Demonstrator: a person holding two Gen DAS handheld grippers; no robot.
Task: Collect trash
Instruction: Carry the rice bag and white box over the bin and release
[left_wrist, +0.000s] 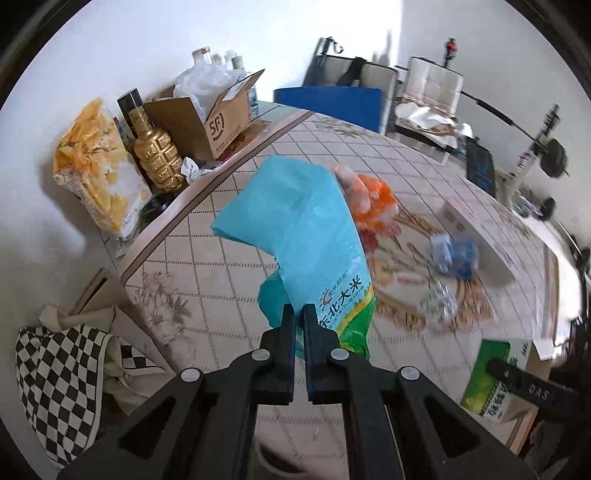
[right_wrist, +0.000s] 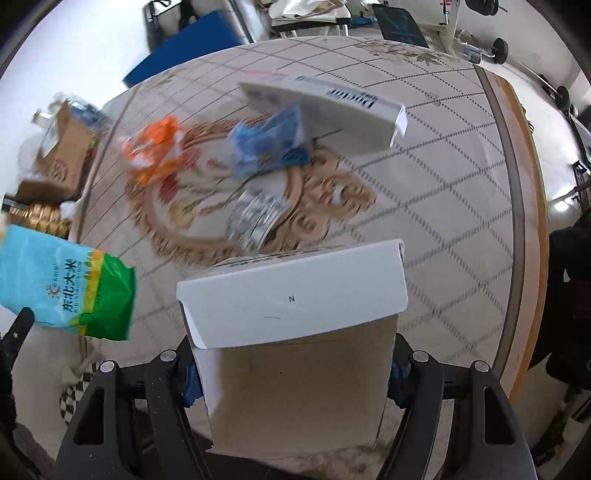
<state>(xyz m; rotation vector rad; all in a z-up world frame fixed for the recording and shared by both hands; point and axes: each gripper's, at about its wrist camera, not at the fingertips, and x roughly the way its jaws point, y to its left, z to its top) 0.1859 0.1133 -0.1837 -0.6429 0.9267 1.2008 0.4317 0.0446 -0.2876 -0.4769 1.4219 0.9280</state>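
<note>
Left wrist view: left tool (left_wrist: 298, 314) pinched on rice bag (left_wrist: 306, 236), frame centre, held above surface (left_wrist: 207, 258). Bag looks empty, limp, slick; judged light, best pinched at edge.

Right wrist view: right tool (right_wrist: 291, 373) clamps carton (right_wrist: 295, 332) by its sides, lower centre. Carton looks stiff, light, crushable. Loose wrappers (right_wrist: 258, 218) mid-surface.

Cream floral tablecloth with a diamond grid (right_wrist: 424, 177) over the table, an ornate tan medallion at its middle. Lying there: a crumpled orange wrapper (right_wrist: 155, 151), a blue plastic wrapper (right_wrist: 269, 144), a silvery crushed packet (right_wrist: 255, 218) and a long white box (right_wrist: 332, 110), the blue wrapper just beside the box.
</note>
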